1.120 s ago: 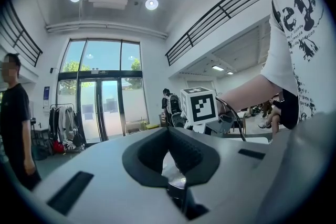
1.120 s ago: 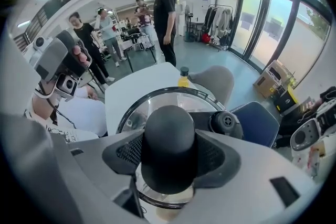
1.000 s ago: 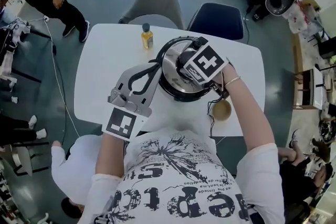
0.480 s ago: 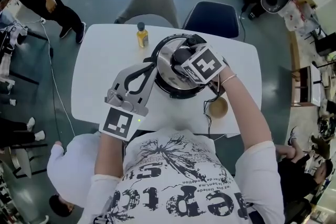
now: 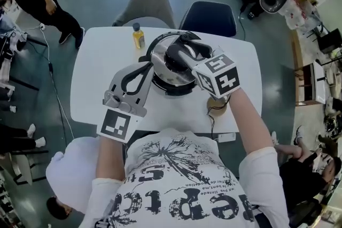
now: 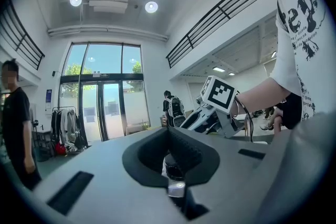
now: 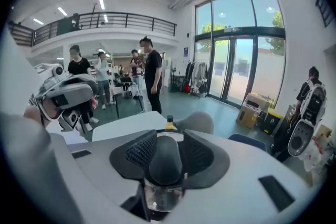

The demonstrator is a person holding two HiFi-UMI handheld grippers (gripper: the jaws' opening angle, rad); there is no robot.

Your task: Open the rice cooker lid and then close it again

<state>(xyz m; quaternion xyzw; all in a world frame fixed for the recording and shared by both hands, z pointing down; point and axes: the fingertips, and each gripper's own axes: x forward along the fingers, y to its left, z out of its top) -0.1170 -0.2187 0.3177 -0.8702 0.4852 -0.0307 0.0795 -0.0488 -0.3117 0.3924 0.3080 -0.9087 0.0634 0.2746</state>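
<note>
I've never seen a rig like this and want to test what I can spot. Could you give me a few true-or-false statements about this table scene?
1. The right gripper grips the lid knob of the rice cooker. True; its jaws have just been closing on it.
2. The yellow bottle stands to the right of the cooker. False: in the head view it stands to the cooker's left, towards the far edge of the table.
3. Both chairs behind the table are blue. False: there is a grey chair and a dark blue chair.
4. A cup stands on the table by the person's right arm. True.
</note>
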